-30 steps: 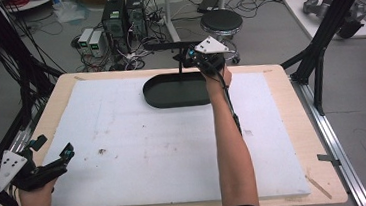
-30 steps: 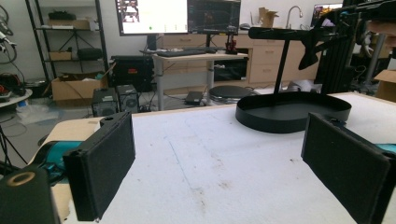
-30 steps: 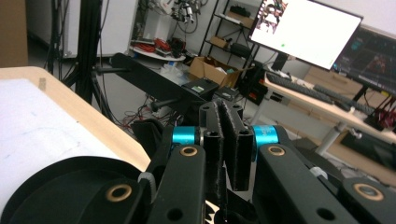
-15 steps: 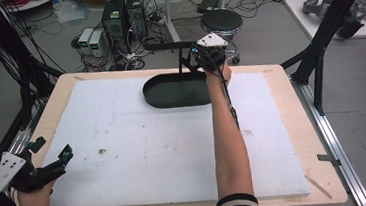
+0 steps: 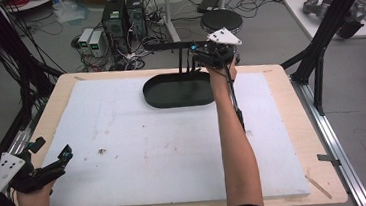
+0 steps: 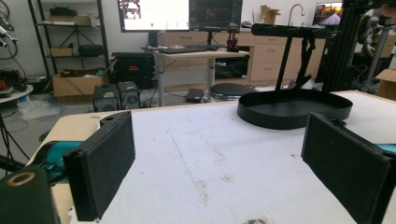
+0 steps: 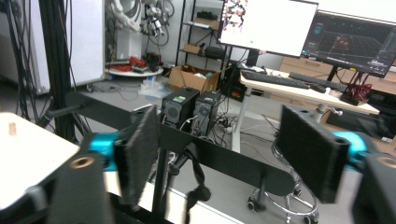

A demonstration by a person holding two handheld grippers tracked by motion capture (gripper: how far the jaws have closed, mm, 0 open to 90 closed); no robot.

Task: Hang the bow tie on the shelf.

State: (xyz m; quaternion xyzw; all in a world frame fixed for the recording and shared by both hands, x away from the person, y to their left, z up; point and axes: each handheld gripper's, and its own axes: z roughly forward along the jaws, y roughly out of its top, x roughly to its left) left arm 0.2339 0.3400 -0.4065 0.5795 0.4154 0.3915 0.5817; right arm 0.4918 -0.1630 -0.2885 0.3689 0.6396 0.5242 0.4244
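Left gripper: low at the worktop's near left corner, held in the person's left hand, jaws spread wide with nothing between them. In the left gripper view its two black pads stand far apart over bare white surface.

Worktop: a pale wooden board with a white foam sheet laid over most of it. A few dark specks dot the sheet, left of centre and nearer the front edge.

Tray: a black oval tray with a low wall, sitting near the far edge, about midway along it. In the left gripper view it lies ahead and to the right, empty as far as I can see.

Stand: a black horizontal bar on thin posts rising at the tray's far side. A black strap hangs from the bar in the right gripper view.

Right gripper: up at the far edge, above the tray's right end, level with the bar, held by the right hand on an outstretched forearm. Its jaws are released, pads well apart, with the bar crossing behind the gap; whether either pad touches it, I cannot tell.

Beyond the worktop: computer boxes and cables on the floor, a round black stool further right.
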